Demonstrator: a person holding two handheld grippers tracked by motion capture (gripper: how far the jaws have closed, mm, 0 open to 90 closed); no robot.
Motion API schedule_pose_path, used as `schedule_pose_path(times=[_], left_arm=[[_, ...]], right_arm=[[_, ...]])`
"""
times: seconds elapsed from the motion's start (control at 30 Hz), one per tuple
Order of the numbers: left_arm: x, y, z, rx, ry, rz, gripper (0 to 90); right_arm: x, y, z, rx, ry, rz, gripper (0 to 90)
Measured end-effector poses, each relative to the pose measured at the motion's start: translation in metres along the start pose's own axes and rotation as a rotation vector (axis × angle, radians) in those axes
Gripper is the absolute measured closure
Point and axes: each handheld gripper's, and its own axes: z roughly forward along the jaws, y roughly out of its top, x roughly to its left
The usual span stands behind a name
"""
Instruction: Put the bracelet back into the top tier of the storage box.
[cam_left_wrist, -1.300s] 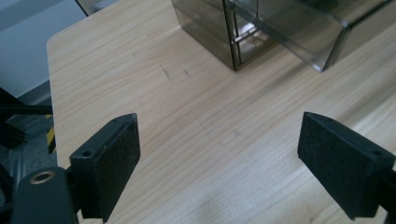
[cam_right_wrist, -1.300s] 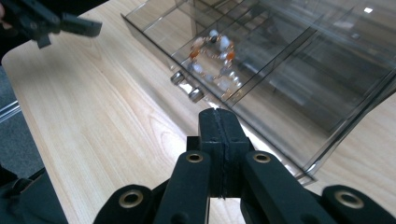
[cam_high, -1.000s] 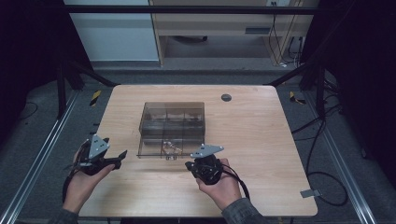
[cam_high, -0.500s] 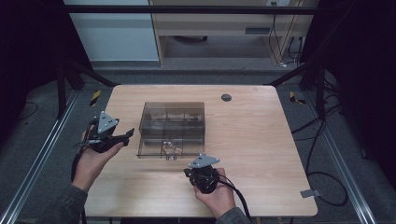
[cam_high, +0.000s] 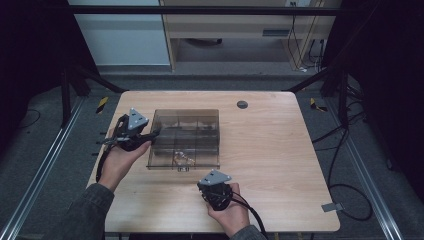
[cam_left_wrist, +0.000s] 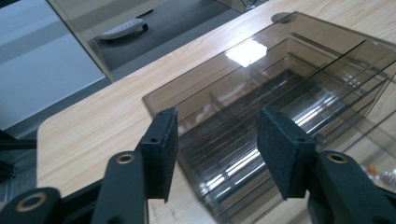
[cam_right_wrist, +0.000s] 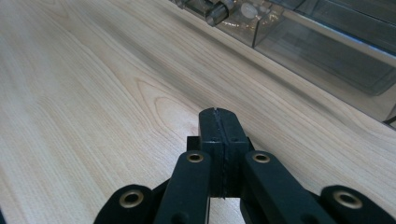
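High view is showing your left claw (cam_high: 156, 132) reaching the left wall of the smoked clear organizer box (cam_high: 185, 137), which is sitting left of centre on the table (cam_high: 280, 150), long axis running toward the far edge. Left gripper view is giving what that one isn't: the pads (cam_left_wrist: 161, 151) are standing partly apart and have just been closing, with the box's near corner (cam_left_wrist: 187, 121) lying beyond the gap, nothing pressed between them, and the dividers running away lengthwise. Your right claw (cam_high: 209, 191) is sitting near the table's front edge, just short of the box's front wall. Right gripper view is showing its pads (cam_right_wrist: 219, 128) pressed together on nothing, box front (cam_right_wrist: 299, 32) crossing the upper right.
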Motion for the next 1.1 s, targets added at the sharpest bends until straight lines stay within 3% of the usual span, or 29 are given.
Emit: schedule_pose_path(times=[0.33, 0.53, 0.73, 0.9, 1.1], left_arm=[[-0.017, 0.014, 0.024, 0.04, -0.065, 0.002, 65.4], [-0.02, 0.016, 0.034, 0.057, -0.104, -0.064, 76.9], [-0.017, 0.015, 0.043, 0.073, -0.104, -0.123, 81.0], [-0.017, 0.015, 0.048, 0.091, -0.115, -0.127, 87.2], [-0.019, 0.015, 0.051, 0.089, -0.118, -0.129, 88.7]], right_arm=[[0.002, -0.001, -0.001, -0.03, -0.018, -0.021, 90.0], [0.003, -0.001, 0.0, -0.033, -0.032, -0.033, 90.0], [0.002, -0.001, -0.002, -0.052, -0.043, -0.029, 90.0], [0.002, 0.0, -0.002, -0.062, -0.05, -0.031, 90.0], [0.002, 0.0, -0.003, -0.065, -0.051, -0.036, 90.0]])
